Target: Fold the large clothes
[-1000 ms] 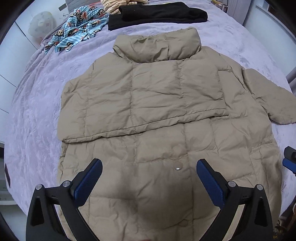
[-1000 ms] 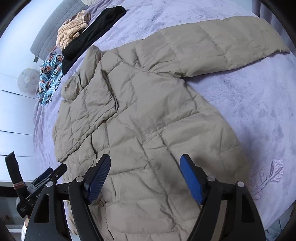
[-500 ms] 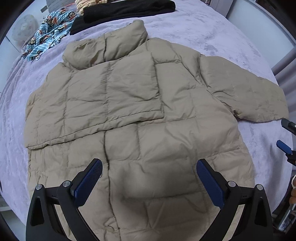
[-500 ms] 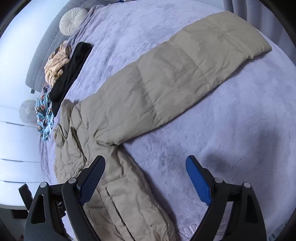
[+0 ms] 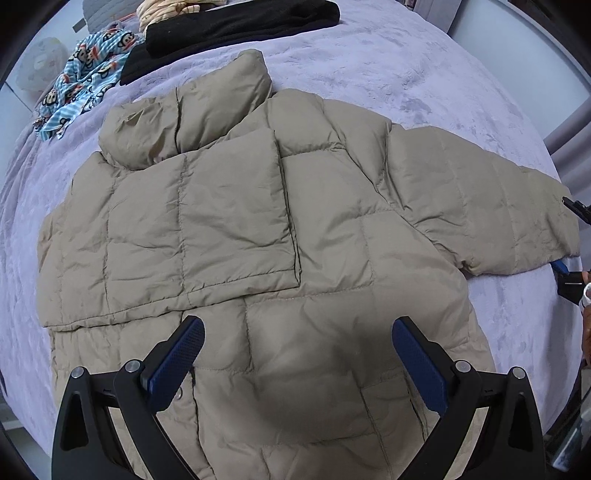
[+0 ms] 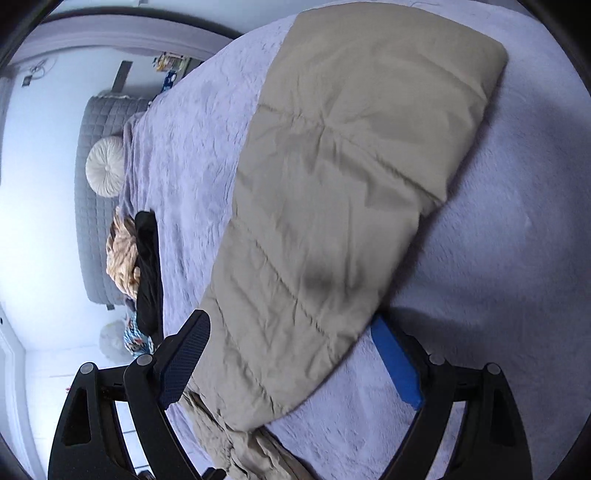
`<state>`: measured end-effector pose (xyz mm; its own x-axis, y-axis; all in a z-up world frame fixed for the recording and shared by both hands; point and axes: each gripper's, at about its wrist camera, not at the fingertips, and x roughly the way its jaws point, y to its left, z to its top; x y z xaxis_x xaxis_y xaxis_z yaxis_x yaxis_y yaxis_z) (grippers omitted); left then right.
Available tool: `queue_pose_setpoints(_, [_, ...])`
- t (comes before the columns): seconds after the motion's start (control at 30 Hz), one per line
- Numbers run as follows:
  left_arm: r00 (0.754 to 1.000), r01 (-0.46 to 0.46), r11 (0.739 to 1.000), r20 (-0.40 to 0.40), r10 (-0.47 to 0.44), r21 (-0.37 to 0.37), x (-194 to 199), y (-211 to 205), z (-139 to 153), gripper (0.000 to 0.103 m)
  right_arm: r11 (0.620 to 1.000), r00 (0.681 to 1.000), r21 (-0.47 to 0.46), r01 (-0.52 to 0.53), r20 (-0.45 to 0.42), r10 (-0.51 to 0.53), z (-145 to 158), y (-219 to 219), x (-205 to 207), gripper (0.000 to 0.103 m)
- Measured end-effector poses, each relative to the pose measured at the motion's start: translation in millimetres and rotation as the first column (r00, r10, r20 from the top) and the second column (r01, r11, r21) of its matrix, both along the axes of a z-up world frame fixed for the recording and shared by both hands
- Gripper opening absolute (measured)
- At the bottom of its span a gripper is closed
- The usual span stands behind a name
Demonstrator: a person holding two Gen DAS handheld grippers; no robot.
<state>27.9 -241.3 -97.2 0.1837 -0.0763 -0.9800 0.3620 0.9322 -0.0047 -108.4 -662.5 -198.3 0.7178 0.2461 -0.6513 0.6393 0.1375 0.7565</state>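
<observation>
now: both jaws wide over the jacket

tan puffer jacket (image 5: 258, 240) lies flat on the lavender bed (image 5: 406, 66), one sleeve folded across its chest, the other sleeve (image 6: 332, 184) stretched out to the side. left hand-held gripper (image 5: 295, 365) hangs wide above the hem, holding nothing. right hand-held gripper (image 6: 291, 362) stands wide astride the outstretched sleeve, pads not pressing. black garment (image 5: 240, 22) lies near the headboard.

- Jacket (image 5: 280, 295) hem is being cut off by the left wrist view's bottom edge.
- Right gripper (image 5: 569, 254) is being clipped at that view's right edge; jaws unreadable there.
- Sleeve (image 6: 332, 206) underside is being hidden.
</observation>
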Motion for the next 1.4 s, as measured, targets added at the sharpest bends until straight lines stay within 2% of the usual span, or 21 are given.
queue_pose_setpoints(0.17, [1.000, -0.023, 1.000, 0.012, 0.023, -0.005, 11.0, 12.6, 2.0, 0.102, 0.986, 0.985, 0.089, 0.140, 0.091, -0.148, -11.3, -10.5, 7.2, 0.090])
queue_pose_setpoints(0.23, [0.999, -0.038, 0.999, 0.018, 0.039, -0.005, 14.7, 19.1, 3.1, 0.102, 0.973, 0.975, 0.150, 0.176, 0.112, -0.193, -16.1, -11.1, 10.2, 0.077])
queue_pose_setpoints(0.27, [0.998, -0.049, 0.999, 0.029, 0.049, 0.005, 16.5, 22.4, 3.7, 0.102, 0.969, 0.973, 0.177, 0.175, 0.122, -0.198, -18.3, -10.5, 13.0, 0.054])
queue_pose_setpoints(0.3, [0.997, -0.061, 0.998, 0.043, 0.061, 0.017, 18.3, 26.0, 4.6, 0.102, 0.968, 0.974, 0.190, 0.167, 0.122, -0.192, -19.4, -10.1, 15.8, 0.021])
queue_pose_setpoints(0.33, [0.996, -0.071, 0.997, 0.051, 0.070, 0.020, 19.7, 29.3, 5.4, 0.102, 0.969, 0.976, 0.193, 0.158, 0.116, -0.182, -19.5, -8.8, 18.8, 0.009])
queue_pose_setpoints(0.37, [0.995, -0.086, 0.996, 0.058, 0.085, 0.017, 21.5, 34.2, 5.9, 0.102, 0.969, 0.976, 0.190, 0.159, 0.117, -0.183, -18.5, -8.5, 19.9, 0.006])
queue_pose_setpoints(0.5, [0.992, -0.119, 0.993, 0.044, 0.120, -0.018, 28.7, 52.7, 3.7, 0.102, 0.979, 0.966, 0.160, 0.128, 0.204, -0.159, 1.8, -2.4, 28.2, 0.006])
queue_pose_setpoints(0.7, [0.993, -0.106, 0.993, 0.056, 0.109, -0.051, 33.1, 77.6, 2.7, 0.102, 1.000, 0.948, 0.011, -0.029, 0.316, 0.024, 67.2, 30.8, 68.7, 0.006])
queue_pose_setpoints(0.8, [0.993, -0.093, 0.994, 0.073, 0.097, -0.062, 37.2, 89.2, 2.6, 0.102, 0.990, 0.934, -0.089, -0.110, 0.331, 0.134, 100.8, 61.9, 89.8, 0.006])
queue_pose_setpoints(0.9, [0.993, -0.071, 0.996, 0.087, 0.076, -0.054, 41.7, 103.4, 2.9, 0.102, 0.964, 0.910, -0.182, -0.192, 0.336, 0.244, 126.2, 102.3, 111.4, 0.006])
queue_pose_setpoints(1.0, [0.992, -0.065, 0.996, 0.101, 0.071, -0.065, 45.7, 125.0, 5.6, 0.102, 0.930, 0.884, -0.251, -0.267, 0.321, 0.340, 141.7, 153.3, 133.2, 0.006])
queue_pose_setpoints(1.1, [0.988, -0.082, 0.992, 0.125, 0.093, -0.093, 52.0, 153.3, 9.7, 0.102, 0.889, 0.844, -0.295, -0.349, 0.313, 0.436, 147.5, 208.8, 153.6, 0.006])
queue_pose_setpoints(1.2, [0.978, -0.122, 0.985, 0.154, 0.140, -0.122, 61.7, 184.7, 11.5, 0.102, 0.796, 0.782, -0.378, -0.473, 0.235, 0.577, 142.5, 276.8, 178.7, 0.006])
queue_pose_setpoints(1.27, [0.971, -0.158, 0.980, 0.161, 0.177, -0.123, 68.1, 206.3, 8.4, 0.102, 0.715, 0.733, -0.425, -0.555, 0.157, 0.662, 130.9, 324.4, 197.4, 0.006])
queue_pose_setpoints(1.33, [0.964, -0.187, 0.973, 0.165, 0.208, -0.134, 72.9, 223.9, 4.4, 0.102, 0.661, 0.700, -0.434, -0.612, 0.091, 0.708, 110.3, 361.0, 209.3, 0.006])
queue_pose_setpoints(1.4, [0.961, -0.197, 0.969, 0.165, 0.220, -0.149, 75.2, 234.3, 0.1, 0.102, 0.625, 0.680, -0.423, -0.656, 0.030, 0.733, 86.8, 385.8, 219.5, 0.006])
